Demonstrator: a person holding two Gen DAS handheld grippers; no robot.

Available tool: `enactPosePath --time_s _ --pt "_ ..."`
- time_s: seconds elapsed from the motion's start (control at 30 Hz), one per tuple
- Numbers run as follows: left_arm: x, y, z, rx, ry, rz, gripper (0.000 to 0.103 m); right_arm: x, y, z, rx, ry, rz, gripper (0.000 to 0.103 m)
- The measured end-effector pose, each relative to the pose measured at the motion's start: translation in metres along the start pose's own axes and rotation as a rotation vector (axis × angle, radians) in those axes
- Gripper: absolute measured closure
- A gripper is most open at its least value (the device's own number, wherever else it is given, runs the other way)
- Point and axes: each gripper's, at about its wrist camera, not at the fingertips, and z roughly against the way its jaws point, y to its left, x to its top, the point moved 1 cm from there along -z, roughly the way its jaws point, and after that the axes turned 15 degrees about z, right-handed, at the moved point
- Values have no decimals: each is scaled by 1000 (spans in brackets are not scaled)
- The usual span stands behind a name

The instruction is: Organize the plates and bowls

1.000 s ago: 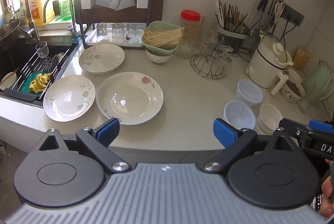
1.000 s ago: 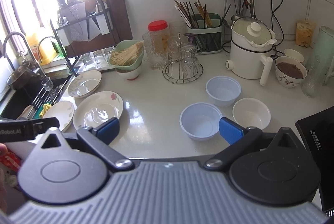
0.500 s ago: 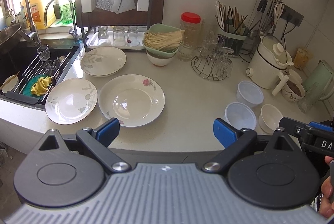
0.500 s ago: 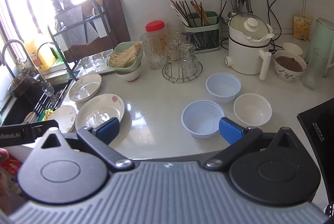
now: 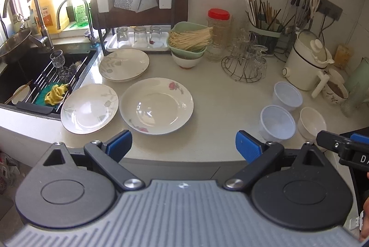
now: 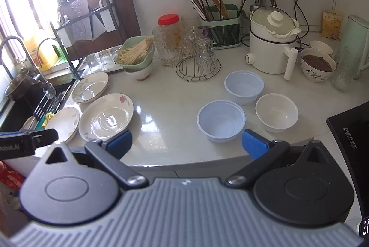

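Just beyond the spread right gripper (image 6: 186,143) sits a blue bowl (image 6: 221,121).

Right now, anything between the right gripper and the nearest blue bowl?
Nothing visible. The right gripper is open and empty, hanging at the counter edge, and the nearest blue bowl sits just ahead between its fingers' line, with only bare counter between. The white bowl stands off to the side.

- The right tool (image 6: 186,143) hung over the near edge of the bench (image 6: 166,108), its blue pads wide apart and holding nothing.
- Three empty bowls clustered ahead: a pale blue bowl (image 6: 221,121) nearest, a second one (image 6: 244,86) behind, a white bowl (image 6: 276,113) beside them.
- A rose-patterned plate (image 6: 106,119) lay left (two leaf-patterned plates (image 6: 90,87) nearby).
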Motion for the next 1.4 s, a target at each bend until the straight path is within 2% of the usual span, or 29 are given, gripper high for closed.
enactPosePath --time_s 0.47,0.6,0.83,1.0,1.13,1.2,1.4 --pt "-16 -6 -4 12 44 12 5 -10 -4 11 61 -20 5 0" --pt "-19 -8 -2 28 40 36 5 -13 -9 11 58 -8 17 0" --pt "-35 -23 -2 35 62 104 5 -23 -26 7 100 14 22 0" --pt "-55 -38 -5 42 57 75 5 -34 -36 6 99 10 40 0" --pt "-61 -43 -12 49 53 59 5 -41 -38 0 134 -19 36 0" --pt "-61 -43 -14 45 52 61 5 -41 -35 -1 129 -3 43 0" --pt "-61 -26 -15 52 47 140 5 -42 -35 7 128 -23 83 0"
